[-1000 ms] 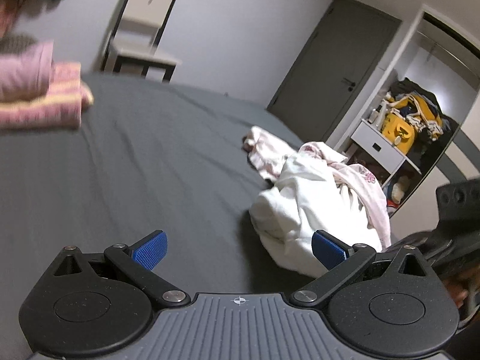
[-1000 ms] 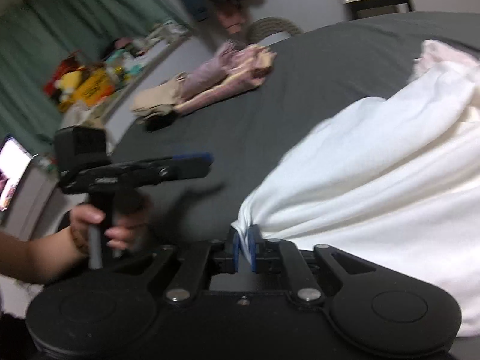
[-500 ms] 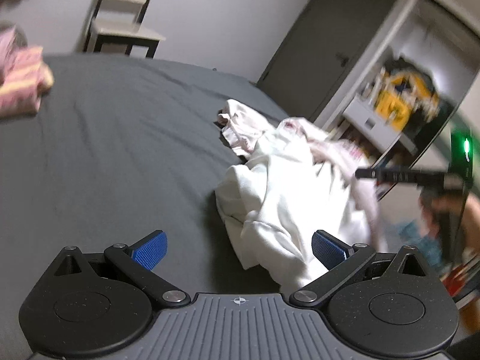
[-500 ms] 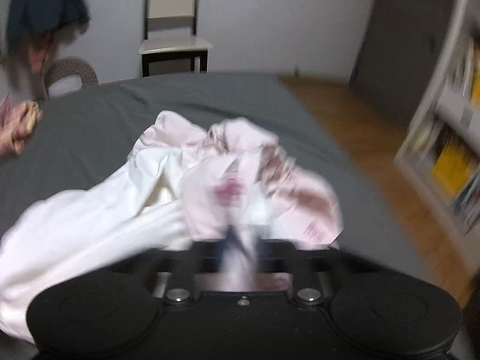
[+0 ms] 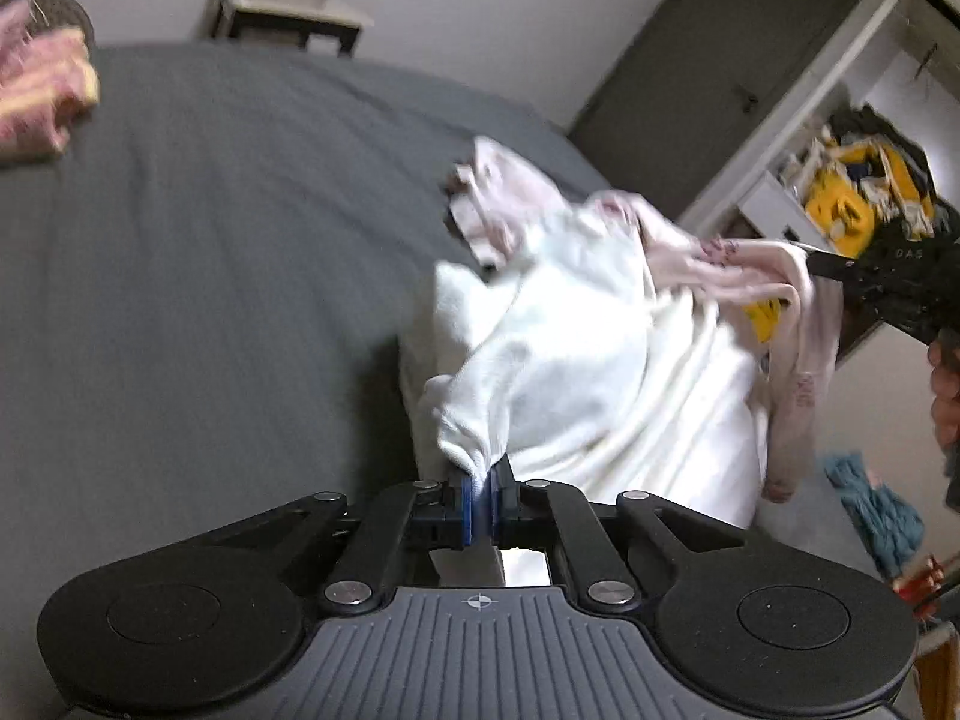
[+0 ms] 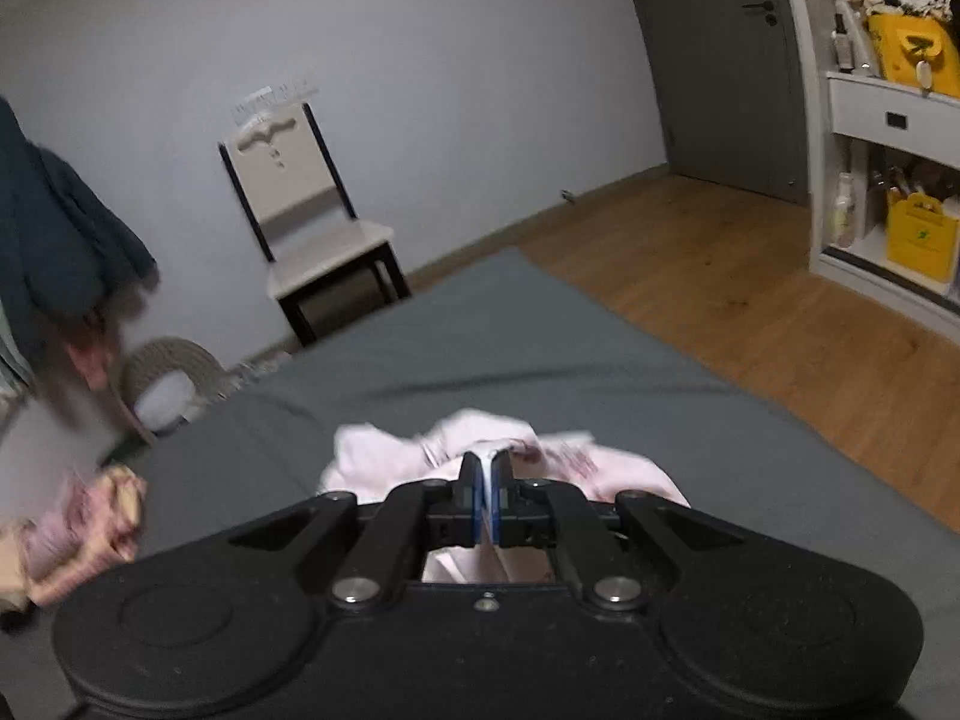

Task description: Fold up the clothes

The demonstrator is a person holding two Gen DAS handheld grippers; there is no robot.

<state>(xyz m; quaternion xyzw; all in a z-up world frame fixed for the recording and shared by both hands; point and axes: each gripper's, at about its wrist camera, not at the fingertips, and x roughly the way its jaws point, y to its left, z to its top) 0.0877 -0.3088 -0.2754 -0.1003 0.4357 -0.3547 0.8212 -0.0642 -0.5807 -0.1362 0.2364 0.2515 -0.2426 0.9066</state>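
Left claw [image 5: 479, 501]: pinched tight on a bunched corner of the white garment [image 5: 576, 360], its blue pads with cloth squeezed between them.
Right claw [image 6: 487, 501]: closed on a thin fold of pale cloth; in the left wrist view it shows at the far right as a dark bar [image 5: 840, 267] with the pink garment [image 5: 744, 267] stretched to its tip.
White garment, place: directly ahead of the left claw, rising from the pinched corner away and to the right, over the right part of the grey bed [image 5: 210, 252].
Pink garment, place: draped over the far side of the white one; in the right wrist view it lies crumpled just beyond the right claw [image 6: 540, 456].
Look: the white cloth is plain, soft and heavily creased; the pink one is pale with small dark printed marks and a hanging strip on the right.
Long axis: the white garment runs from near-centre toward the far right, pulled taut at the corner; beyond that its outline is too crumpled and blurred to tell.
Folded pile [image 5: 42, 96]: pink and yellow striped, at the far left of the bed, well apart from both claws.
Chair [image 6: 312, 210]: against the far wall beyond the bed.
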